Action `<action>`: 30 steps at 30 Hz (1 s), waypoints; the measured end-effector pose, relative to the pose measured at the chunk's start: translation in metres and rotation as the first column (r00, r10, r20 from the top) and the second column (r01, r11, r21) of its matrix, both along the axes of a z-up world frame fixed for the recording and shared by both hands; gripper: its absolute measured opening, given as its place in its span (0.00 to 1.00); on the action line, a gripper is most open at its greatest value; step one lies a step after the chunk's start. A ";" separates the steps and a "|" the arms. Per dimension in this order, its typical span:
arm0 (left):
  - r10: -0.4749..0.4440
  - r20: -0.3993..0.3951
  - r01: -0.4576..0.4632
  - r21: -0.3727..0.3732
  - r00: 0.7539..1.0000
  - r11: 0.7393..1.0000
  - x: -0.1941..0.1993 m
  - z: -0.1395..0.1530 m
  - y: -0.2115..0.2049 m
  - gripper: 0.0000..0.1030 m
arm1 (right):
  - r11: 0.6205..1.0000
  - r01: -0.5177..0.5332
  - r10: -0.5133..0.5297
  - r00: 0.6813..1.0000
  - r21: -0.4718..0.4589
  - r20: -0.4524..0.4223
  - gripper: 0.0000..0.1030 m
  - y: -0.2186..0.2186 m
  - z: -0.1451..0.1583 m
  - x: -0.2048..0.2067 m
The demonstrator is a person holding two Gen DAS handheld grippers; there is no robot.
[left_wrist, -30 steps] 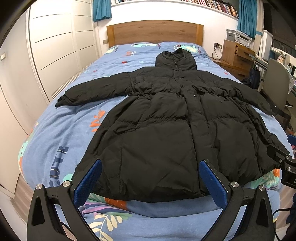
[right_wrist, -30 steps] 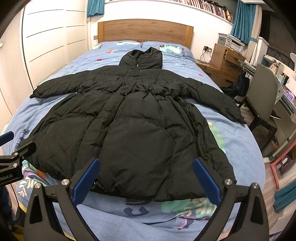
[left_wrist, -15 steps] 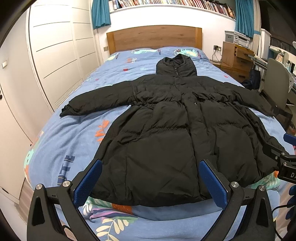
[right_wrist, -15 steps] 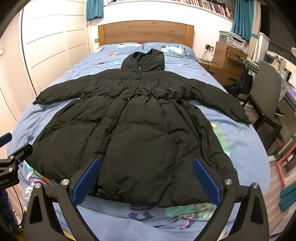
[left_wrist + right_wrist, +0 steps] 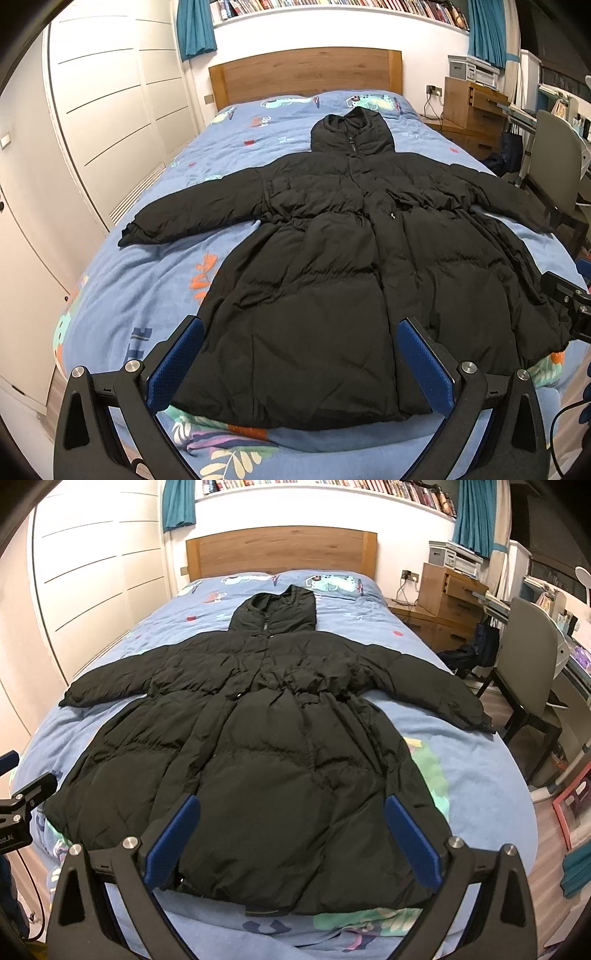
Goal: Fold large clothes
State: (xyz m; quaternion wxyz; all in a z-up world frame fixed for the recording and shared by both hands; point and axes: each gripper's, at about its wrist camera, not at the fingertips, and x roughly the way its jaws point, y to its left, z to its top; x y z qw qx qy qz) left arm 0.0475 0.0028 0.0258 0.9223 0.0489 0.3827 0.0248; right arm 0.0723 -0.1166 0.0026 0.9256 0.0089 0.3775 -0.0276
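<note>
A long black hooded puffer coat (image 5: 332, 280) lies flat, front up, on the bed, sleeves spread out, hood toward the headboard; it also shows in the right wrist view (image 5: 266, 746). My left gripper (image 5: 300, 363) is open and empty, held above the hem near the foot of the bed. My right gripper (image 5: 291, 840) is open and empty, also above the hem, further right. Each gripper shows at the edge of the other's view.
The bed has a blue patterned cover (image 5: 147, 280) and a wooden headboard (image 5: 306, 74). White wardrobe doors (image 5: 92, 122) stand at the left. A wooden bedside chest (image 5: 447, 594), a chair (image 5: 532, 657) and a desk stand at the right.
Both grippers have risen and tilted up a little, so the coat sits lower in view and more of the wall shows. The coat has not moved.
</note>
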 end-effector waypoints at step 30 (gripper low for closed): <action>0.212 -0.036 -0.213 -0.008 0.977 0.977 0.245 0.003 0.070 0.99 | 0.684 0.560 -0.533 0.821 0.467 -0.203 0.98 -0.361 -0.130 0.190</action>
